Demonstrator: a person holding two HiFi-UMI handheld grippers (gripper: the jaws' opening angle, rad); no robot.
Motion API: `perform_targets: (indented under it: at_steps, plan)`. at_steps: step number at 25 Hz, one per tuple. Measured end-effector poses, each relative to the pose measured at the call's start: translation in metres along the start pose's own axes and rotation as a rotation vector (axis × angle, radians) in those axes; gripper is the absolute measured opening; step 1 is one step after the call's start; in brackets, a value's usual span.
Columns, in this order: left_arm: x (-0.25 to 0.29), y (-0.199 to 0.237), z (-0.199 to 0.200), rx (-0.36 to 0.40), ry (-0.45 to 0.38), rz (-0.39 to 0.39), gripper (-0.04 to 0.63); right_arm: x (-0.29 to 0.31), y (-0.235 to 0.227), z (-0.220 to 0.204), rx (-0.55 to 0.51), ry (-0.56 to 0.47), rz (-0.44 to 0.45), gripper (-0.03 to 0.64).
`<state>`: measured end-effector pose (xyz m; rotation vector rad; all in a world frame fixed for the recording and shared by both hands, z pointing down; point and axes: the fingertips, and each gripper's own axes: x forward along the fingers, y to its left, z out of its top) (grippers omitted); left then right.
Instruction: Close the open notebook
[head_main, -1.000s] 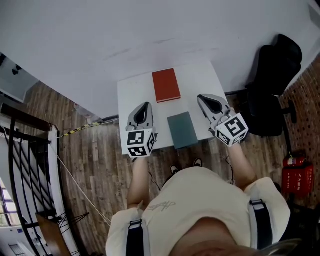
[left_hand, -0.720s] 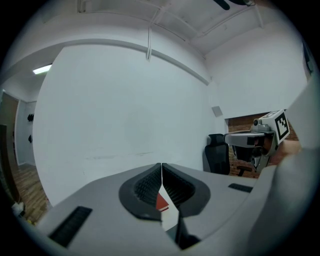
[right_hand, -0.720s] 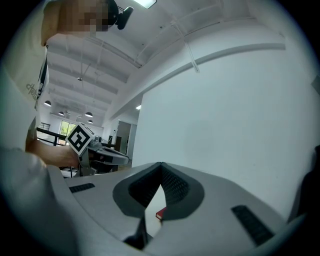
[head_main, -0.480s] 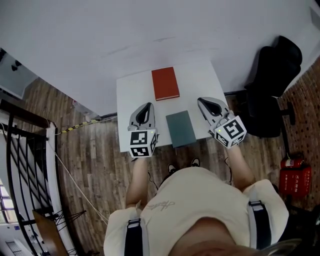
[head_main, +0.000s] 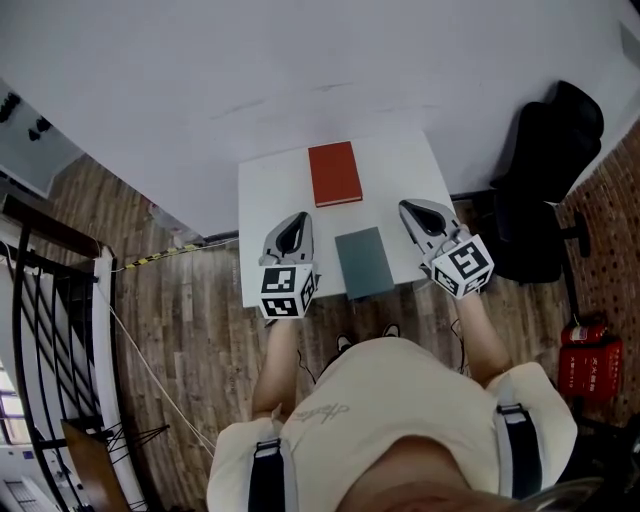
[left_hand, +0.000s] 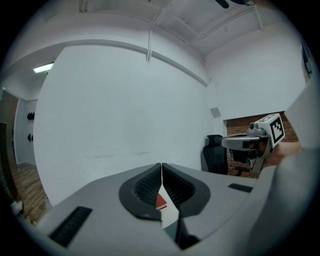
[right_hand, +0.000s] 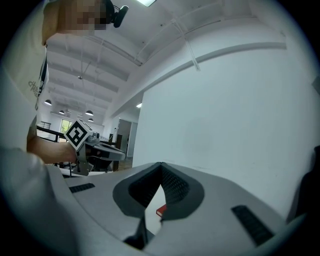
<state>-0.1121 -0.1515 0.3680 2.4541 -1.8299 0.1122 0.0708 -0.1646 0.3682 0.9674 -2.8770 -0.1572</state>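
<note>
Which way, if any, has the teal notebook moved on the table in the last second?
No. The teal notebook still lies at the table's near edge, at the same gap from the red notebook.

We see an office-like room. A black office chair (head_main: 545, 170) stands beside a white square table (head_main: 270, 190) on wood-plank flooring (head_main: 190, 340).
</note>
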Motion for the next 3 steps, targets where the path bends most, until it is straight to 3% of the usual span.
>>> perform_targets:
  at_steps: [3]
  plan:
    - [-0.0075,0.0002,-0.0010,-0.016,-0.001,0.006,0.020,0.0028,0.0017,0.0141,-0.041,-0.009,0.014,0.008]
